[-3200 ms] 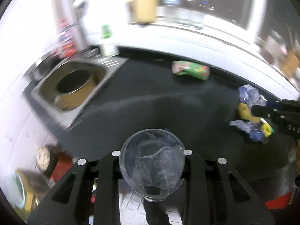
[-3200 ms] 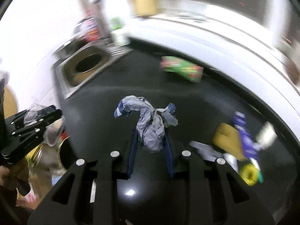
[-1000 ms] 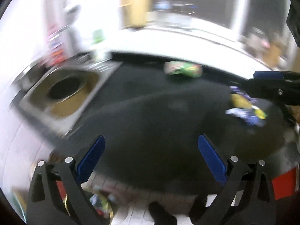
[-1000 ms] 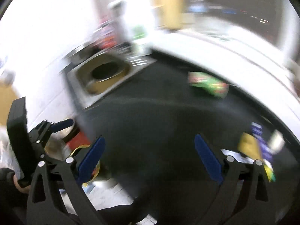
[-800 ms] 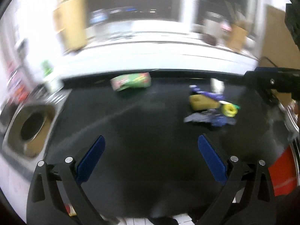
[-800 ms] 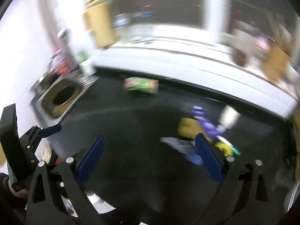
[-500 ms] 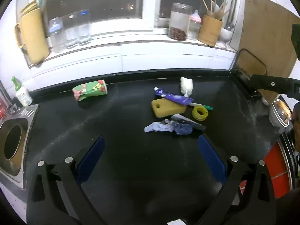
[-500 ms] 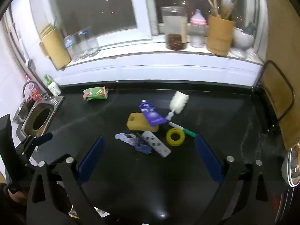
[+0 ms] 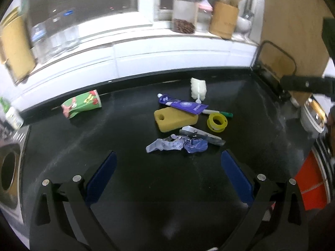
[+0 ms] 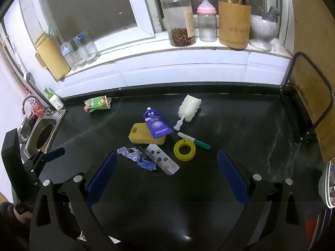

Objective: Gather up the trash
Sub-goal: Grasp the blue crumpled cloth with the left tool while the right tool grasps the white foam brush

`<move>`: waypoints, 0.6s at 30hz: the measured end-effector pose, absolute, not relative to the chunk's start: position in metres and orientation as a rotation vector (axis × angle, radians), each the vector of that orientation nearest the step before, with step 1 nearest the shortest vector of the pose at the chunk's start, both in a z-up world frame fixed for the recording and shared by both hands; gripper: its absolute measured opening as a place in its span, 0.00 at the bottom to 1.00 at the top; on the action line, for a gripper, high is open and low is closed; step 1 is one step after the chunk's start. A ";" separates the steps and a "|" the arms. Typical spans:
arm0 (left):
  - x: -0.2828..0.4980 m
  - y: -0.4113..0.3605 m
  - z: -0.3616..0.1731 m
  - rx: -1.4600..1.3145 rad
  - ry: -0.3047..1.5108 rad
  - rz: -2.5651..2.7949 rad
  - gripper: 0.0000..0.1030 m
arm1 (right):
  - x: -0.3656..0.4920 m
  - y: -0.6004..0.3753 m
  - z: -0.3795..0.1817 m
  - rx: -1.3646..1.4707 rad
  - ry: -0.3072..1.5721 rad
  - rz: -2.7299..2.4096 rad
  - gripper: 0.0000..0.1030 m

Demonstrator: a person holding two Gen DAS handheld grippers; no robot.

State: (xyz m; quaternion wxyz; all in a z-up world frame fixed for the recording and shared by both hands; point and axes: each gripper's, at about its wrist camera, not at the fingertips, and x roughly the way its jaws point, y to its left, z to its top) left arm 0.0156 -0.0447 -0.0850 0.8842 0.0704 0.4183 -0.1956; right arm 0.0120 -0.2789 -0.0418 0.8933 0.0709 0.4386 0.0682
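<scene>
Jaws of both the left gripper (image 9: 168,174) and right gripper (image 10: 166,173) gape wide and empty above the black bench (image 10: 240,125), where a crumpled blue-grey wrapper (image 10: 137,156) lies just in front of a yellow sponge block (image 10: 144,137) and a squashed green paper cup (image 10: 97,103) lies well to that sponge's left, near the bench's back edge.

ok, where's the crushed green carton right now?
The carton lies on its side at the back left of the black counter, near the wall and apart from the central clutter, between the sink and the sponge. The left view shows it too.
</scene>
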 end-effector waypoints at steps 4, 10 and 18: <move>0.031 -0.051 -0.102 0.197 0.869 -0.471 0.94 | 0.029 -0.281 -0.053 0.124 0.927 0.156 0.90; 0.063 -0.059 -0.136 0.260 0.876 -0.580 0.94 | 0.071 -0.287 -0.090 0.123 0.989 0.142 0.90; 0.094 -0.086 -0.193 0.512 0.873 -0.760 0.93 | 0.140 -0.284 -0.148 0.099 1.070 0.123 0.90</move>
